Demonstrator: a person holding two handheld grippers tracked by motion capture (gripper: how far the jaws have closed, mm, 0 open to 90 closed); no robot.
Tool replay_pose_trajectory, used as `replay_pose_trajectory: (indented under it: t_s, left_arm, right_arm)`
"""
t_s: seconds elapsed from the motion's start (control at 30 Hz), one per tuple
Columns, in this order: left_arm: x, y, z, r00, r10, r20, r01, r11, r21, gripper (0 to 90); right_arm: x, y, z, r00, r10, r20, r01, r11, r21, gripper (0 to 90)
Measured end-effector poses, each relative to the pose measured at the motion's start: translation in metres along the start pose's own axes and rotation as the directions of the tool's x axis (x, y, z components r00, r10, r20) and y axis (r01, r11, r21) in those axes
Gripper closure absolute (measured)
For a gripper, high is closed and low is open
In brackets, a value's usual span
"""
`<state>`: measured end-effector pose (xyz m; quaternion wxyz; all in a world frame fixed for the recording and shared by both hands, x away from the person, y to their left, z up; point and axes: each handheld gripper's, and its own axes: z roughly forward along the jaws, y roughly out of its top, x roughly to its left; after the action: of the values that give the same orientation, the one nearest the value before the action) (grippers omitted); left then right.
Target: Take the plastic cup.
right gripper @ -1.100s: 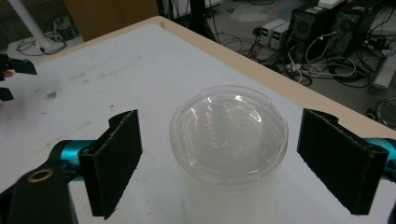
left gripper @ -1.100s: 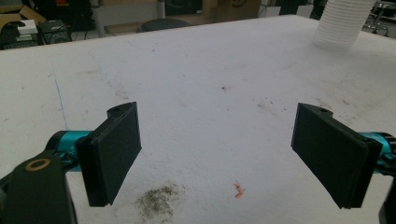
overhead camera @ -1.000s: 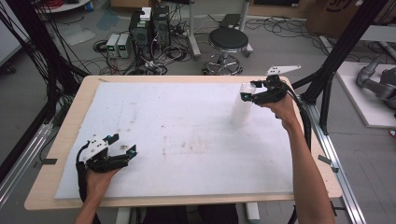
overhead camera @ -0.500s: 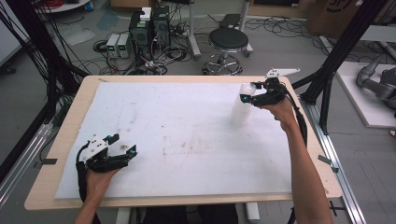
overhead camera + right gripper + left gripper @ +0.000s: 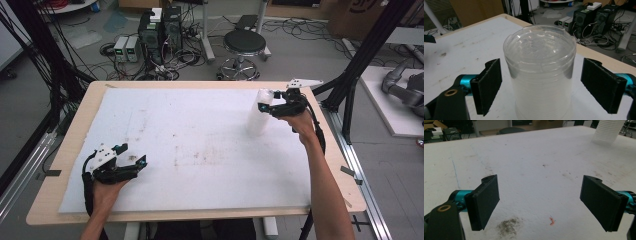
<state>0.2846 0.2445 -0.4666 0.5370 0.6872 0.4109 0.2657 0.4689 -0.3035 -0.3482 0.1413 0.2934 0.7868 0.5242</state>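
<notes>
An upside-down stack of clear plastic cups (image 5: 259, 116) stands at the right of the white foam board (image 5: 200, 145). My right gripper (image 5: 266, 101) is level with the top of the stack (image 5: 540, 75). Its jaws have just been closing with the stack between them, and a gap shows on both sides, so the pads (image 5: 487, 86) do not touch it. Near the front left corner, my left gripper (image 5: 132, 154) rests low over the board, open with nothing between its jaws (image 5: 540, 195). The ribbed stack (image 5: 607, 131) shows far off in the left gripper view.
The foam board lies on a wooden table (image 5: 70, 150) and carries dirt smudges (image 5: 507, 227). Behind the table, on the floor, stand a stool (image 5: 244, 47), computer boxes (image 5: 160, 25) and cables. Black frame posts (image 5: 360, 65) rise at the right.
The right hand has shifted only slightly at the top of the stack. The left hand and the stack have kept still.
</notes>
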Motion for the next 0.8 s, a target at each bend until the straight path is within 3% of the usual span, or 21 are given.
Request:
replay_pose_trajectory:
  t_s: [0.2,0.37,0.8]
  left_arm:
    - [-0.0005,-0.0003,-0.0005,1.0,-0.001,0.0,0.001,1.0,-0.006,15.7]
    - [-0.0004,-0.0003,-0.0005,1.0,-0.002,0.0,0.002,1.0,-0.006,15.7]
    - [-0.0005,-0.0002,-0.0004,1.0,-0.002,0.001,0.002,1.0,-0.004,15.7]
  right_arm:
    - [0.0001,0.0002,0.0021,0.9999,-0.009,0.009,0.009,1.0,-0.004,17.1]
    - [0.0008,0.0006,0.0036,0.9998,-0.017,0.004,0.017,1.0,0.009,25.2]
    - [0.0023,0.0013,0.0045,0.9996,-0.026,0.008,0.025,1.0,0.016,31.1]
